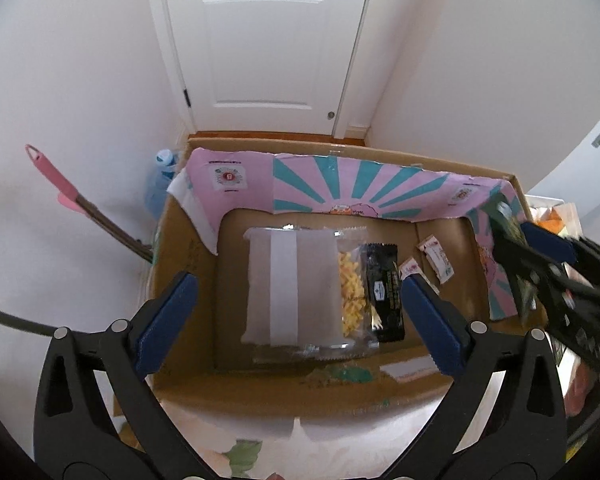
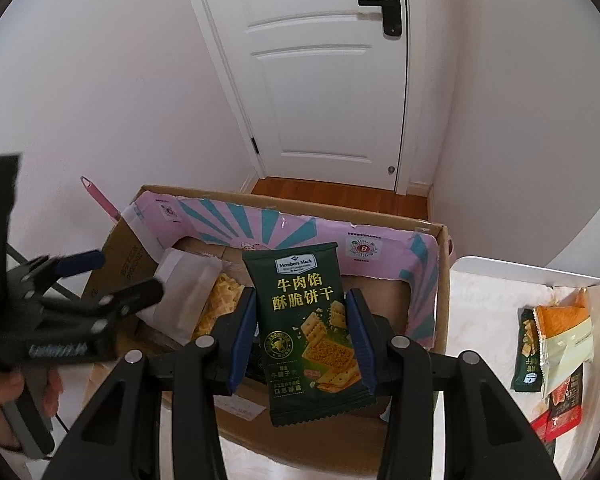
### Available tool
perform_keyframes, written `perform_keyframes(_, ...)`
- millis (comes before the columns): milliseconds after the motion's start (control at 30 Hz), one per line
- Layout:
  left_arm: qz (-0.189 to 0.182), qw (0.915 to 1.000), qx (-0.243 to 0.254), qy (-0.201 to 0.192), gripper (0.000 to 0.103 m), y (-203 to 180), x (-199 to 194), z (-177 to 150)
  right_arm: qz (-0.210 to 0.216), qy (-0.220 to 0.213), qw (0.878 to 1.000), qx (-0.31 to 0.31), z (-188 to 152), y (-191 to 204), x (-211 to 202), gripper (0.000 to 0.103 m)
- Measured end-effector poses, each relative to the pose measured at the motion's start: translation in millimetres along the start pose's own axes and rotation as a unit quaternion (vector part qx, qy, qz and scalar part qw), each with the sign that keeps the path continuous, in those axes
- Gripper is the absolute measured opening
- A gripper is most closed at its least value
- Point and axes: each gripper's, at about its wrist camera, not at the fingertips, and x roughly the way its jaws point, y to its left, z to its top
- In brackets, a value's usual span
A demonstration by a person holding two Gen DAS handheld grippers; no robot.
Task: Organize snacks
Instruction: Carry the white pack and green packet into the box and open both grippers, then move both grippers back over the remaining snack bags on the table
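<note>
Right gripper (image 2: 302,328) at lower centre of its frame, clamped on an upright green cracker packet (image 2: 308,332) over the cardboard box (image 2: 440,300). Left gripper (image 1: 300,316) spread wide, holding nothing, above the large clear snack bag (image 1: 300,288) on the box floor. White door (image 2: 320,80) at top of frame.

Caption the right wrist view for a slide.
Right gripper holds a green cracker packet above the cardboard box.

You see even, soft daylight with faint shadows and no glare. Fisheye distortion bends the edges, and dark vignetting fills your corners. The opposite gripper (image 1: 556,264) appears motion-blurred.
</note>
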Motion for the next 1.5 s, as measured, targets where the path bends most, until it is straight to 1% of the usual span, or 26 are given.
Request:
perform_keyframes(167,-0.001,0.9999,0.0,-0.014,0.101,1.3,-19.2,-9.3,0.007,0.035,0.999,0.008,11.4,0.5,23.0,0.041)
perform_keyframes(400,0.005,0.9999,-0.003,-0.014,0.101,4.8,-21.4,-15.2,0.011,0.067,0.997,0.024,14.4,-0.7,50.7,0.042)
perform_keyframes(433,0.006,0.9999,-0.003,-0.014,0.101,5.3,-21.1,-15.6,0.013,0.074,0.997,0.031,14.6,-1.5,54.1,0.047)
perform_keyframes(467,0.008,0.9999,-0.003,-0.014,0.101,5.8,-20.9,-16.1,0.014,0.076,0.996,0.036,15.5,-3.3,55.9,0.054)
perform_keyframes(500,0.009,0.9999,-0.003,-0.014,0.101,6.2,-20.6,-16.4,0.012,0.073,0.996,0.042,15.6,-4.8,55.7,0.075)
perform_keyframes(533,0.011,0.9998,-0.002,-0.015,0.101,6.1,-20.8,-16.5,0.012,0.07,0.997,0.043,15.4,-6.1,54.4,0.091)
perform_keyframes(633,0.015,0.9998,0.0,-0.015,0.101,5.6,-21.2,-16.8,0.023,0.061,0.996,0.053,15.1,-9.6,48.4,0.092)
perform_keyframes(800,0.015,0.9997,0.0,-0.017,0.101,4.2,-22.4,-16.7,0.018,0.052,0.997,0.055,14.5,-10.2,38.8,0.092)
perform_keyframes(933,0.018,0.9995,0.005,-0.026,0.101,-1.6,-32.9,-16.4,0.019,0.031,0.998,0.05,12.6,-11.1,17.9,0.092)
perform_keyframes(967,0.019,0.9994,0.006,-0.028,0.101,-3.9,-36.3,-16.5,0.017,0.025,0.998,0.048,12.7,-11.5,12.3,0.093)
perform_keyframes(1000,0.02,0.9993,0.008,-0.031,0.101,-7.4,-40.8,-16.2,0.015,0.02,0.999,0.046,11.8,-11.9,5.4,0.101)
perform_keyframes(1067,0.025,0.9989,0.013,-0.038,0.101,-14.9,-48.5,-16.2,0.016,0.01,0.999,0.043,8.9,-15.7,-10.3,0.103)
perform_keyframes(1133,0.024,0.9985,0.016,-0.047,0.101,-25.6,-57.5,-16.6,0.016,-0.002,0.999,0.041,4.7,-20.3,-27.0,0.103)
perform_keyframes(1300,0.02,0.9974,0.029,-0.064,0.101,-60.4,-76.5,-19.7,0.0,-0.032,0.999,0.042,-9.8,-39.6,-69.9,0.103)
perform_keyframes(1400,0.01,0.9964,0.043,-0.072,0.102,-88.5,-86.5,-22.8,-0.006,-0.044,0.998,0.05,-21.0,-56.4,-92.6,0.103)
perform_keyframes(1500,0.0,0.9947,0.063,-0.08,0.102,-118.6,-92.6,-25.6,-0.025,-0.051,0.997,0.053,-34.5,-77.6,-117.5,0.103)
